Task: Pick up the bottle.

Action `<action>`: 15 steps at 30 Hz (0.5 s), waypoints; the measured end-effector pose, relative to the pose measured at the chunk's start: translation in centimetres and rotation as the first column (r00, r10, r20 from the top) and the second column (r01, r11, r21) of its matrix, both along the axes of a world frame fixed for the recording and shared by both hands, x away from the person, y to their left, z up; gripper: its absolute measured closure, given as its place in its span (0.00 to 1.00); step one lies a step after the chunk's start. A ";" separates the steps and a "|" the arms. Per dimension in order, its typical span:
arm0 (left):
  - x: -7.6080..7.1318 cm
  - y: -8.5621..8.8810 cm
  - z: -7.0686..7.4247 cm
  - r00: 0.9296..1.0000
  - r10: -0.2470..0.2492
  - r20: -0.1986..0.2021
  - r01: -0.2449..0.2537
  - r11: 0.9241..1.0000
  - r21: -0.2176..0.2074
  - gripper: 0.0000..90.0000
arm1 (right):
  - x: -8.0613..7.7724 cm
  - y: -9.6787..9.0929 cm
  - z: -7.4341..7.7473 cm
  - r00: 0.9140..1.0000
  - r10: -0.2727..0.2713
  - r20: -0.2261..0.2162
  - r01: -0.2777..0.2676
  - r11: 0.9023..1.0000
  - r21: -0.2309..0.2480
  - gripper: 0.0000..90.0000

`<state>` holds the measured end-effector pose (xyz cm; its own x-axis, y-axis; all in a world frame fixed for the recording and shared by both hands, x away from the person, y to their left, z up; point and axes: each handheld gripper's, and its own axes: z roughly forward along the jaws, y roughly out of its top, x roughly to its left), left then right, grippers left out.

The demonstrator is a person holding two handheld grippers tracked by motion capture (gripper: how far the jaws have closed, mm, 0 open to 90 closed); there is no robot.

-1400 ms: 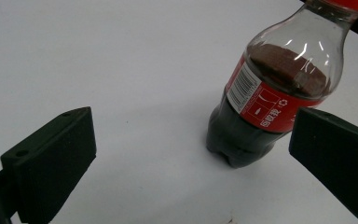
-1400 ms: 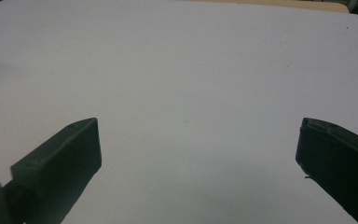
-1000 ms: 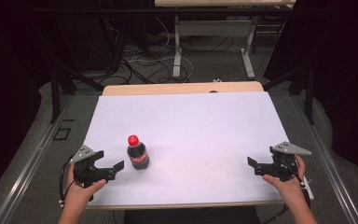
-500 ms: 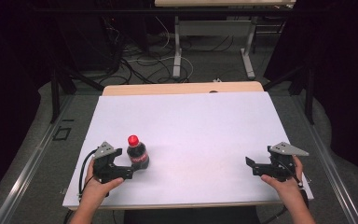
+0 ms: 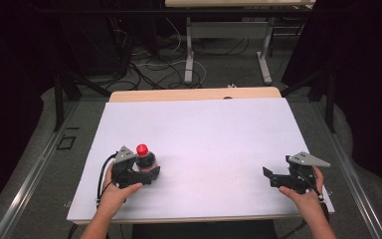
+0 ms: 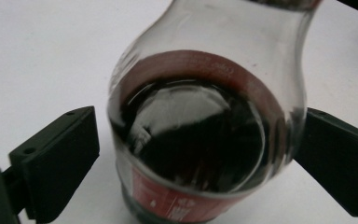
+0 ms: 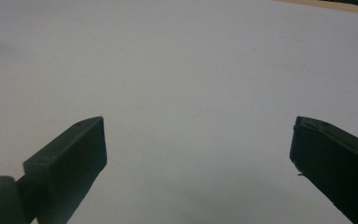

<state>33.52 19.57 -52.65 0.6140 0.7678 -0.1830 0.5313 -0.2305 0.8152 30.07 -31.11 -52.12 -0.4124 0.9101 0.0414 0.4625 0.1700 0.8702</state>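
- Covering the table (image 5: 219, 129), a smooth, matte white sheet is seen spread flat beneath both tongs, with a strip of pale wood left bare along the far edge.
- The left gripper (image 5: 151, 172) has been brought in across the sheet from the near left corner, where it lay a second ago, up to the bottle (image 5: 146, 162). Its jaws have just been closing, and the bottle now stands between them: the right jaw appears to touch the glassy wall, while a slim gap is left at the left jaw, so no firm hold is yet made.
- The grasp is judged to be nearly complete, with only a slight further closing needed before lifting.
- The right gripper (image 5: 268, 175) is held wide open and empty over bare sheet, well apart from the bottle.
- The bottle is small, upright and round-shouldered, of clear plastic, partly filled with dark cola, wrapped by a red label (image 6: 177, 205) and topped by a red cap (image 5: 142, 149).
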 end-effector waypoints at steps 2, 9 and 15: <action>0.1 0.0 -0.1 1.000 0.001 0.021 -0.001 1.000 0.019 0.18 | 0.0 0.1 0.0 1.000 -0.006 -0.008 0.006 1.000 0.006 0.04; -0.2 0.0 -0.3 0.998 0.034 0.047 -0.034 0.999 0.011 0.28 | 0.0 0.2 -0.2 1.000 0.009 -0.019 -0.009 1.000 0.004 0.04; -0.3 0.1 -0.2 0.998 0.027 0.061 -0.029 0.999 0.039 0.30 | -0.1 0.4 -0.1 1.000 0.010 -0.019 -0.010 1.000 0.002 0.05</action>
<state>33.25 19.66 -52.86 0.6011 0.7908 -0.1154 0.4883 -0.2491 0.8363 29.96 -30.68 -52.25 -0.4202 0.9060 0.0517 0.4777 0.1724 0.8614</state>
